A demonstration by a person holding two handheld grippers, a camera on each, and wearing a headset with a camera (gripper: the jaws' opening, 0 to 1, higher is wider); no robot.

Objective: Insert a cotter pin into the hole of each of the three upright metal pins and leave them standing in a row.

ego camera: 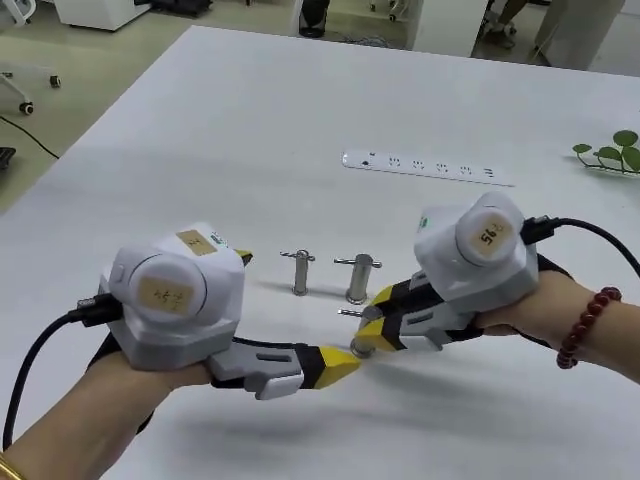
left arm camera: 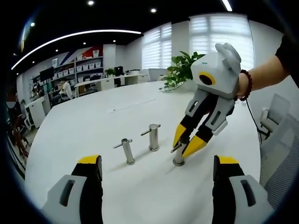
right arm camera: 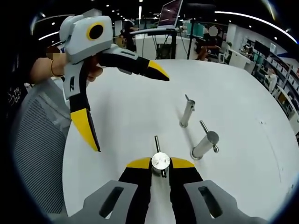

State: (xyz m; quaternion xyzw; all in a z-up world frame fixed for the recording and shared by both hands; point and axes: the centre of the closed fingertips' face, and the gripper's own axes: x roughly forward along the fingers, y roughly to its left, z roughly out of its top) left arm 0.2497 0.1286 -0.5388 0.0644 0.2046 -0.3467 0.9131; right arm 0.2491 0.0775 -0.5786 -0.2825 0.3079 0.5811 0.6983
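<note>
Three upright metal pins stand on the white table (ego camera: pixel 250 130). The left pin (ego camera: pixel 299 273) and the middle pin (ego camera: pixel 358 279) each carry a thin cross pin through the top. My right gripper (ego camera: pixel 368 325) is shut on the third pin (right arm camera: pixel 161 161), nearest me, and a thin cotter pin (right arm camera: pixel 157 142) sticks out sideways from it. From the left gripper view I see those jaws pinching the third pin (left arm camera: pixel 178 158), beside the other two pins (left arm camera: pixel 127 151) (left arm camera: pixel 153 136). My left gripper (left arm camera: pixel 156 170) is wide open and holds nothing; its tip (ego camera: pixel 338 366) is close by the third pin.
A white power strip (ego camera: pixel 430 166) lies farther back on the table. A green plant (ego camera: pixel 610 152) sits at the far right edge. Bare tabletop surrounds the pins. Chairs and office furniture stand beyond the table.
</note>
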